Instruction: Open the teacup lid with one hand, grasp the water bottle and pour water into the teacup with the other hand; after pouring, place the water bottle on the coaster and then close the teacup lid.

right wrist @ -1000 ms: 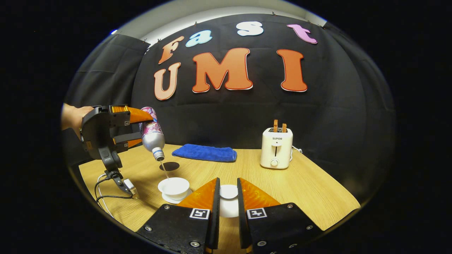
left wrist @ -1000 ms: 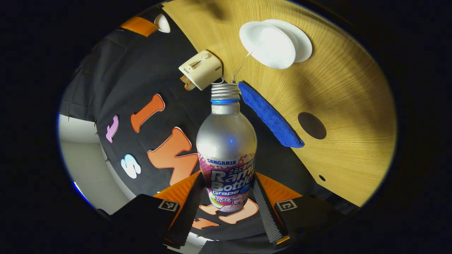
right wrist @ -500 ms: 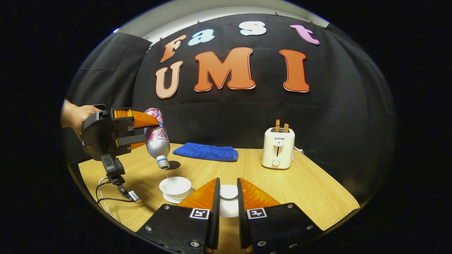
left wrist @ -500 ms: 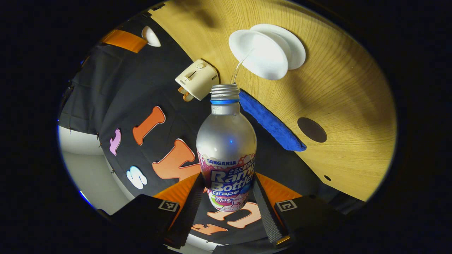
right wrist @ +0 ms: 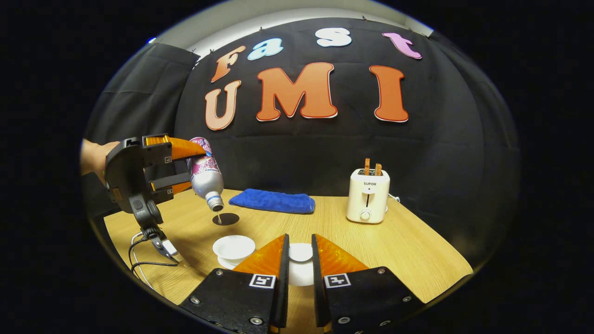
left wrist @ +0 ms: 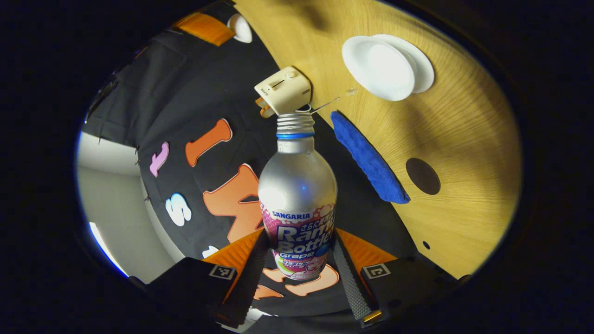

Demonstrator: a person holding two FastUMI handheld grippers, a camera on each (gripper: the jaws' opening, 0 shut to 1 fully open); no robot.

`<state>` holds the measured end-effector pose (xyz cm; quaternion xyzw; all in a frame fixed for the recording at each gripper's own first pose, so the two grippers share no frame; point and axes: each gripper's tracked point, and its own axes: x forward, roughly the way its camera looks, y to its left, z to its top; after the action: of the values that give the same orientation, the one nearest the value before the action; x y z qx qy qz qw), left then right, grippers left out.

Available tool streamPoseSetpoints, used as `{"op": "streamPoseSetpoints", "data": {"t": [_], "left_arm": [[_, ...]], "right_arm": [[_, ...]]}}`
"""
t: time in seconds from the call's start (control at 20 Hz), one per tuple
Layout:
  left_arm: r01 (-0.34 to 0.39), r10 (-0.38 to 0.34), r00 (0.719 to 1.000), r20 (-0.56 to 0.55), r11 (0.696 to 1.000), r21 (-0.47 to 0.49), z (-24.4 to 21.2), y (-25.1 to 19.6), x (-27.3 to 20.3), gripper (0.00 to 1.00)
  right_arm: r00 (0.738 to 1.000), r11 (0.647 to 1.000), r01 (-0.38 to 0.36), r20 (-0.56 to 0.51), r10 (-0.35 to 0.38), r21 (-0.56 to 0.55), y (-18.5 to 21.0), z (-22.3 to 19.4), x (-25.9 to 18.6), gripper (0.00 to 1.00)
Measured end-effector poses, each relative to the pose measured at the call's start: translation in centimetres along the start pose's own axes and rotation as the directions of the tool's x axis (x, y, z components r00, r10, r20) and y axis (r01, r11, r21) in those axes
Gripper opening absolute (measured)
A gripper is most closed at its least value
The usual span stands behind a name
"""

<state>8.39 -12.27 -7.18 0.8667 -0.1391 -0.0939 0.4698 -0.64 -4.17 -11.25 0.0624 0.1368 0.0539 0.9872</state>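
Note:
A silver water bottle [left wrist: 297,185] with a pink label is clamped between the fingers of my left gripper [left wrist: 299,236], its open mouth tilted downward. The right gripper view shows that bottle [right wrist: 205,175] held out over the table by the left gripper [right wrist: 183,164], a last thin dribble hanging under its mouth. The open white teacup [right wrist: 233,246] on its saucer stands below and a little nearer; the same teacup [left wrist: 379,68] is at the top of the left gripper view. My right gripper [right wrist: 300,237] is shut on the white teacup lid [right wrist: 300,260]. The dark round coaster [right wrist: 226,219] lies behind the cup.
A folded blue cloth [right wrist: 271,202] lies at the back of the wooden table [right wrist: 408,250]. A cream toaster [right wrist: 368,195] with toast stands at the back right. A black cable [right wrist: 139,260] hangs from the left gripper near the table's left edge. A hand [right wrist: 95,155] holds that gripper.
The bottle has risen and swung its mouth away from the teacup, towards the coaster. The stream into the cup has thinned to a short dribble. The right gripper has kept still with the lid.

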Motion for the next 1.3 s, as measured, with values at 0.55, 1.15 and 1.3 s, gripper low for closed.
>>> {"op": "streamPoseSetpoints", "data": {"t": [0.55, 1.15, 1.3], "left_arm": [[-0.213, 0.086, 0.969, -0.232, 0.768, -0.604, -7.0, 1.5, -2.7, 0.88], [-0.278, -0.025, 0.959, -0.281, 0.084, -0.957, -7.3, -1.9, 1.0, 0.83], [-0.269, -0.097, 0.961, -0.258, -0.121, -0.956, -7.0, -4.3, 3.0, 0.83]], "right_arm": [[0.999, 0.999, -0.037, 0.025, 0.038, -0.036, 3.3, 3.0, 2.7, 0.24], [0.996, 0.996, -0.083, 0.041, 0.085, -0.038, 7.0, 4.6, 4.7, 0.24], [0.995, 0.995, -0.095, 0.033, 0.096, -0.035, 7.9, 4.6, 5.7, 0.24]]}}
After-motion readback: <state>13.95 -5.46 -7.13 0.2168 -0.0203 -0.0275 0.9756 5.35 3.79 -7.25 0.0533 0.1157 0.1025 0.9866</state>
